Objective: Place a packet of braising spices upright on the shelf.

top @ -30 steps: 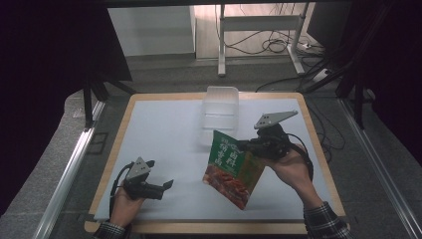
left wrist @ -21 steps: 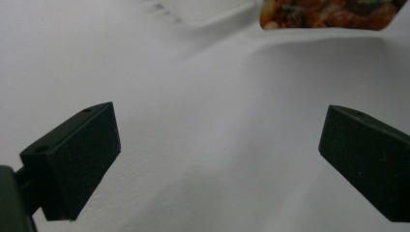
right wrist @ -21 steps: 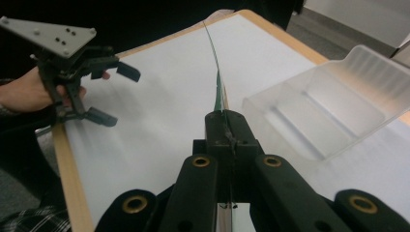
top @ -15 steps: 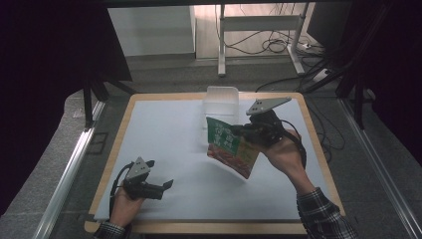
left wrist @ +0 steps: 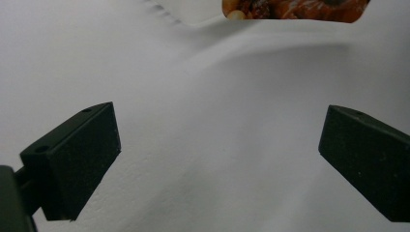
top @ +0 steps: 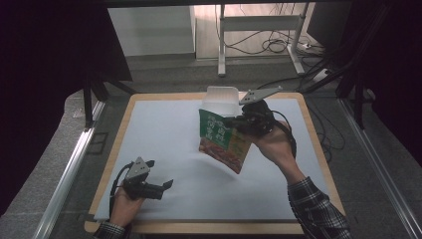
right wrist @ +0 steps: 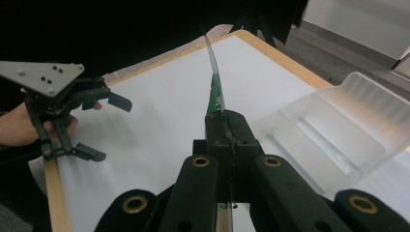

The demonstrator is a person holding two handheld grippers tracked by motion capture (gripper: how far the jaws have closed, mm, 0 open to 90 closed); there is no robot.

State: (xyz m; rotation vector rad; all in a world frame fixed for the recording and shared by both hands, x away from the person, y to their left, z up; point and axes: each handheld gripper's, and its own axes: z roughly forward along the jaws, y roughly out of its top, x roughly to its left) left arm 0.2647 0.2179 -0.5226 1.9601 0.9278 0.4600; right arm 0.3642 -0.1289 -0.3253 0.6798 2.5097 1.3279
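A flat food packet [top: 222,140], green at the top and red-orange below, hangs above the white table mat [top: 164,129]. My right gripper [top: 242,123] is shut on its upper right edge. The right gripper view looks along the clamped jaws at the packet [right wrist: 215,82], seen edge-on. A clear plastic box [top: 222,100] stands at the table's far middle, just behind the packet, and it lies to the right of the jaws as the clear box [right wrist: 338,130]. My left gripper [top: 167,184] rests open at the near left, holding nothing. The packet's lower edge [left wrist: 295,9] shows ahead of its jaws.
The mat lies on a wooden-edged table [top: 313,134]. A metal rail [top: 69,169] runs along the floor to the left. Cables [top: 278,47] lie on the floor beyond the table, under a metal stand [top: 259,30].
My right gripper has carried the packet up and away from me, toward the clear box. The left gripper has stayed in place.
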